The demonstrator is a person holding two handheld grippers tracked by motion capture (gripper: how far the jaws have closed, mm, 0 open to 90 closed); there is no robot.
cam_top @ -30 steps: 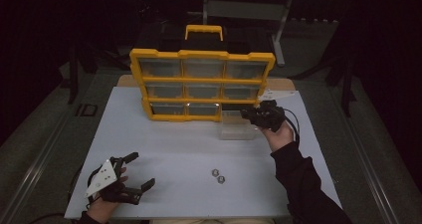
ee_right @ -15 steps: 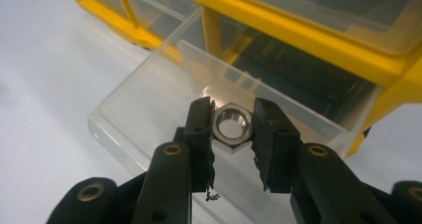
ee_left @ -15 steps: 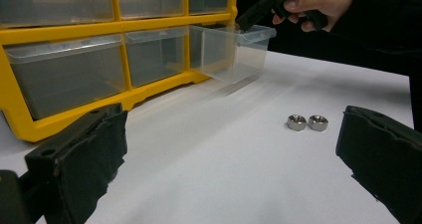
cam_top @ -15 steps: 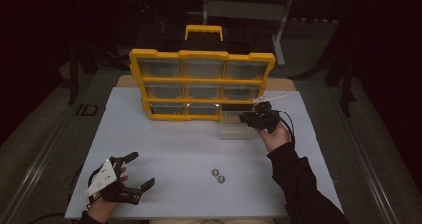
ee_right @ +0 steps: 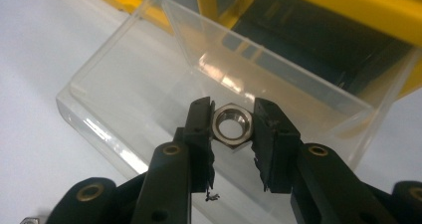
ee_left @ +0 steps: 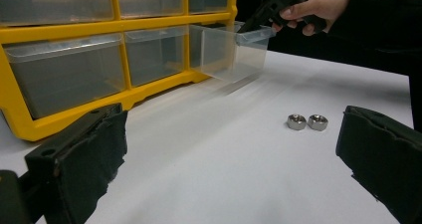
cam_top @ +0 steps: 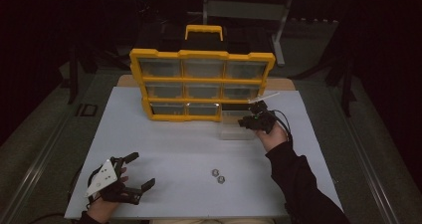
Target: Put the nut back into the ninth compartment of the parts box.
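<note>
High view, right tongs (cam_top: 247, 120): right of frame centre, held just over the clear drawer (cam_top: 236, 132), which stands on the desk (cam_top: 174, 144) in front of the yellow organizer (cam_top: 201, 84).
Right gripper view, right tongs (ee_right: 233, 129): clenched on a hex nut (ee_right: 232, 126), one pad on each side of it, bore facing the camera.
Hex nut, place: centre of the right gripper view, above the open top of the clear drawer (ee_right: 149, 104); whether it touches the drawer floor cannot be told.
Clear drawer: out of its slot; the bottom-right bay of the organizer shows dark behind it at the upper right of the right gripper view.
Left gripper view, far hand: at the upper right of the frame, the right tongs (ee_left: 249, 26) sit at the front rim of the clear drawer (ee_left: 226, 52).
Left tongs (cam_top: 144, 170): lower left of the high view, released, nothing between the pads, resting low at the desk's near edge.
Loose nuts (cam_top: 218, 176): two, side by side and touching, lower centre of the high view; in the left gripper view (ee_left: 307, 122) they lie between the wide-set jaws, farther off.
Organizer drawers: the other eight closed.
</note>
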